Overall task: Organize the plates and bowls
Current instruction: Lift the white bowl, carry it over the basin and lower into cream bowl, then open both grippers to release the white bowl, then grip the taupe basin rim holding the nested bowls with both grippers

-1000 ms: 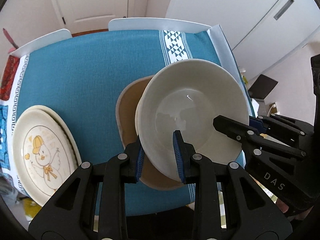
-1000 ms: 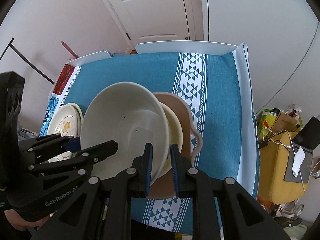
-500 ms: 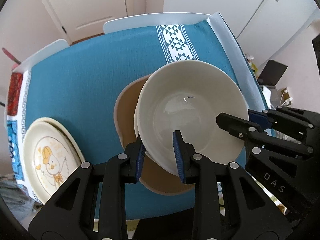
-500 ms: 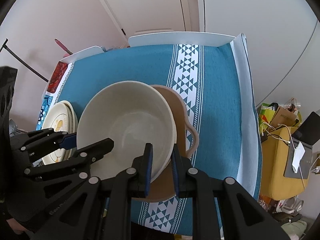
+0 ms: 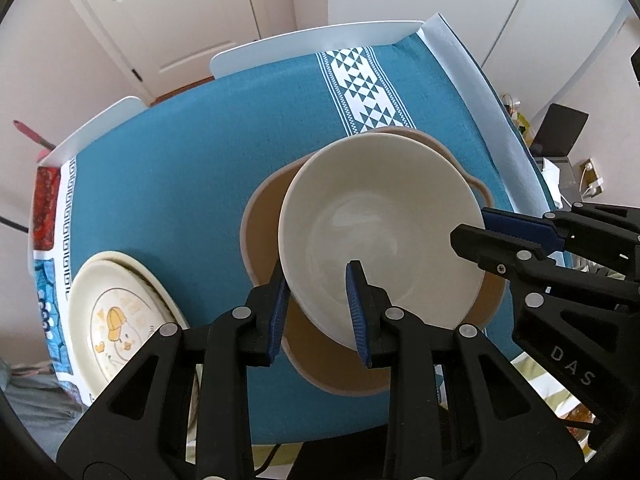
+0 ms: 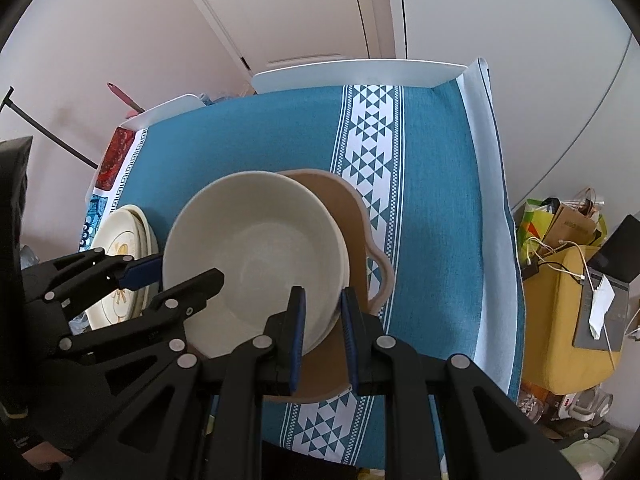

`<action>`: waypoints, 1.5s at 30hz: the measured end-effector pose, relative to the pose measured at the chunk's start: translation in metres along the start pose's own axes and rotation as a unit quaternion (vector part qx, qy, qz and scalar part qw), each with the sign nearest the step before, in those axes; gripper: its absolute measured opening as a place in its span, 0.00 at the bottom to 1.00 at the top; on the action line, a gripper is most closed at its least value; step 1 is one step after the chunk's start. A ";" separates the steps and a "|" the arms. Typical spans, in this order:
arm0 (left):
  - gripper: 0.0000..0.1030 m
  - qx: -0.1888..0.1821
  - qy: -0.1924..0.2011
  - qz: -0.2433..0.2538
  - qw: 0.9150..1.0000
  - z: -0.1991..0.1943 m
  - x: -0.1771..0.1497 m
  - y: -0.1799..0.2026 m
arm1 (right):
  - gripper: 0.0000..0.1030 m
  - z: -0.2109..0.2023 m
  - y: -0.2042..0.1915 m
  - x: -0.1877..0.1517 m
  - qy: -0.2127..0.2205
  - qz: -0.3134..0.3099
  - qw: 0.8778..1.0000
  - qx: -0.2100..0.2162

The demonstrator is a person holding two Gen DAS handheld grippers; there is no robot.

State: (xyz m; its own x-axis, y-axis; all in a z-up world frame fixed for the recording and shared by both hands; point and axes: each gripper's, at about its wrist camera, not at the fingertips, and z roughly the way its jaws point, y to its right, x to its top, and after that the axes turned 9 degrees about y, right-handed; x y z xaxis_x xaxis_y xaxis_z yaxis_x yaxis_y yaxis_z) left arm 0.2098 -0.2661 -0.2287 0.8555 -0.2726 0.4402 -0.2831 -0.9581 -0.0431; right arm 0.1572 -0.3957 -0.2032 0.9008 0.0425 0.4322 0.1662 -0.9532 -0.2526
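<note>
A large cream bowl point(image 5: 384, 236) sits over a brown eared dish point(image 5: 264, 224) near the table's front edge; it also shows in the right wrist view point(image 6: 256, 248) with the brown dish point(image 6: 352, 224) under it. My left gripper point(image 5: 316, 280) has its jaws astride the bowl's near left rim. My right gripper point(image 6: 322, 300) has its jaws astride the near right rim, with a second cream rim just under it. Both jaws stand slightly apart around the rim. A stack of cream plates with a duck picture point(image 5: 116, 312) lies at the left edge.
A teal tablecloth point(image 5: 192, 168) with a white patterned band point(image 5: 360, 96) covers the table. White chairs point(image 5: 312, 44) stand at the far side. Bags and a yellow stand point(image 6: 568, 272) stand on the floor to the right.
The cream bowl has come lower and flatter over the brown dish. Both grippers have pulled back and up, so more of the table shows.
</note>
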 end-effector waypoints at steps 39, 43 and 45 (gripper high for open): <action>1.00 -0.036 -0.019 0.006 0.999 -0.049 -0.037 -0.057 | 1.00 -0.056 0.026 0.009 -0.038 -0.141 0.987 -0.063; 1.00 -0.047 -0.043 0.011 0.998 -0.023 -0.038 -0.053 | 1.00 -0.020 0.022 0.004 -0.081 -0.165 0.981 -0.059; 1.00 -0.048 -0.062 0.013 0.997 -0.006 -0.038 -0.051 | 0.99 -0.009 0.021 0.002 -0.094 -0.167 0.980 -0.052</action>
State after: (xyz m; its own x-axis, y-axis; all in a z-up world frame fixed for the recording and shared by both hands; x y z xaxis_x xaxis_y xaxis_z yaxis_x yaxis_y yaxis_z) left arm 0.1894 -0.2063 -0.2378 0.8925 -0.3114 0.3262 -0.3410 -0.9394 0.0363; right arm 0.1588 -0.4181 -0.2003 0.8625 0.4033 0.3057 0.4322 -0.9013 -0.0302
